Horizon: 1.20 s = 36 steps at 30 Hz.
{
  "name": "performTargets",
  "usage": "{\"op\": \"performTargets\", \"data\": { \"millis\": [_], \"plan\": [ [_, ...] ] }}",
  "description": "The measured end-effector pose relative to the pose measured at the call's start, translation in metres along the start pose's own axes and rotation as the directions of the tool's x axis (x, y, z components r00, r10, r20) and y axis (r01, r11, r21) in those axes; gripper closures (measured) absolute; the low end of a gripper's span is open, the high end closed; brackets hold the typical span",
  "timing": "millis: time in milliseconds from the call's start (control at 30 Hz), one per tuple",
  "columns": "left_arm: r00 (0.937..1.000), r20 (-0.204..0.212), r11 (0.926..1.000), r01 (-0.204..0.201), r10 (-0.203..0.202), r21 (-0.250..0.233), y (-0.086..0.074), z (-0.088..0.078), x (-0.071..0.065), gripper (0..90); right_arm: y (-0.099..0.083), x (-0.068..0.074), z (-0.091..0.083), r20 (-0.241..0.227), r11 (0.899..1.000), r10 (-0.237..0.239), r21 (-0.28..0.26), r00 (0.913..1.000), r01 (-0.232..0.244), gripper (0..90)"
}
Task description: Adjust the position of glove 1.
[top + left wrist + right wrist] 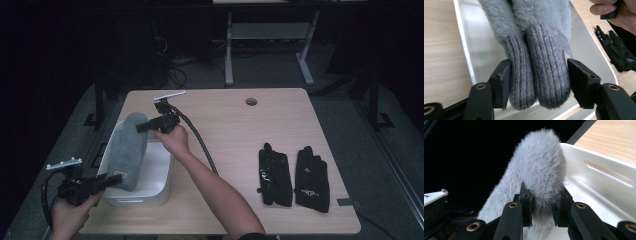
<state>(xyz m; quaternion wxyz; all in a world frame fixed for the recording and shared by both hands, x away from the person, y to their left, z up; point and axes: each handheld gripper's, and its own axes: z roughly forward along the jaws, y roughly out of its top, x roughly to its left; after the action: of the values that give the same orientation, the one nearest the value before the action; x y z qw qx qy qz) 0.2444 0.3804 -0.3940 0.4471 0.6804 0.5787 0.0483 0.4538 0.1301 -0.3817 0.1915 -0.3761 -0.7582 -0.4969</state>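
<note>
A pair of grey fluffy mittens with knit cuffs stretches slantwise over a white tub at the table's left edge. My right gripper is shut on the mittens' fluffy tip and holds it up over the tub's far end; in the right gripper view both pads dig into the fur. My left gripper is at the near end. In the left gripper view the two ribbed cuffs lie side by side between the pads, rounded and unsqueezed, above the tub's floor.
Two black gloves lie flat side by side on the right half of the wooden table; they also show at the right edge of the left gripper view. A round cable hole sits near the table's far edge. The right gripper's cable trails across the tabletop.
</note>
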Motion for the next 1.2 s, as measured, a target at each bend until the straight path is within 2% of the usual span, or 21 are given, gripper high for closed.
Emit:
{"op": "performTargets", "data": {
  "millis": [100,200,367,467,533,633,667,733,900,1067,1200],
  "plan": [
    [1.0,-0.006,0.9998,0.005,-0.006,-0.018,-0.002,-0.001,-0.001,36.5,-0.003,-0.003,0.003,0.001,1.0,0.007,0.01,1.0,-0.007,72.9],
    [0.9999,-0.005,0.9997,-0.011,0.011,-0.02,-0.003,-0.003,-0.003,37.6,-0.006,-0.005,0.006,0.001,1.0,0.01,0.02,0.9999,-0.01,73.2],
    [0.9991,-0.003,0.9988,-0.042,0.042,-0.026,0.0,-0.004,-0.009,37.9,-0.01,-0.006,0.017,0.037,0.998,-0.015,0.068,0.9992,0.013,73.1],
    [0.9991,-0.003,0.9986,-0.042,0.042,-0.033,0.0,-0.003,-0.01,37.8,-0.009,-0.003,0.016,0.062,0.996,-0.044,0.082,0.9971,0.039,72.6],
    [0.999,0.001,0.9984,-0.045,0.045,-0.034,0.001,-0.002,-0.011,37.8,-0.008,-0.002,0.017,0.054,0.994,-0.058,0.093,0.9969,0.053,68.1],
    [0.9987,0.004,0.9982,-0.05,0.051,-0.032,0.001,-0.002,-0.013,37.8,-0.006,0.0,0.02,0.073,0.989,-0.074,0.131,0.9946,0.064,48.8],
    [0.9986,0.006,0.998,-0.053,0.053,-0.036,0.001,-0.002,-0.013,37.8,-0.006,0.0,0.02,0.085,0.988,-0.08,0.135,0.9931,0.068,47.9],
    [0.9983,0.007,0.9976,-0.058,0.059,-0.038,0.002,-0.003,-0.014,37.7,-0.005,0.0,0.019,0.092,0.988,-0.092,0.132,0.9915,0.079,46.1],
    [0.9975,0.011,0.9964,-0.069,0.07,-0.048,0.004,-0.004,-0.017,37.7,-0.001,0.001,0.011,0.089,0.993,-0.08,0.092,0.9929,0.072,46.1],
    [0.9968,0.012,0.9956,-0.078,0.079,-0.051,0.006,-0.004,-0.019,37.3,0.003,0.001,-0.002,0.112,0.995,-0.086,0.053,0.9899,0.08,47.9],
    [0.9962,0.014,0.995,-0.085,0.086,-0.052,0.007,-0.004,-0.021,37.2,0.004,0.0,-0.01,0.099,0.996,-0.082,0.046,0.9918,0.078,47.4]
  ]
}}
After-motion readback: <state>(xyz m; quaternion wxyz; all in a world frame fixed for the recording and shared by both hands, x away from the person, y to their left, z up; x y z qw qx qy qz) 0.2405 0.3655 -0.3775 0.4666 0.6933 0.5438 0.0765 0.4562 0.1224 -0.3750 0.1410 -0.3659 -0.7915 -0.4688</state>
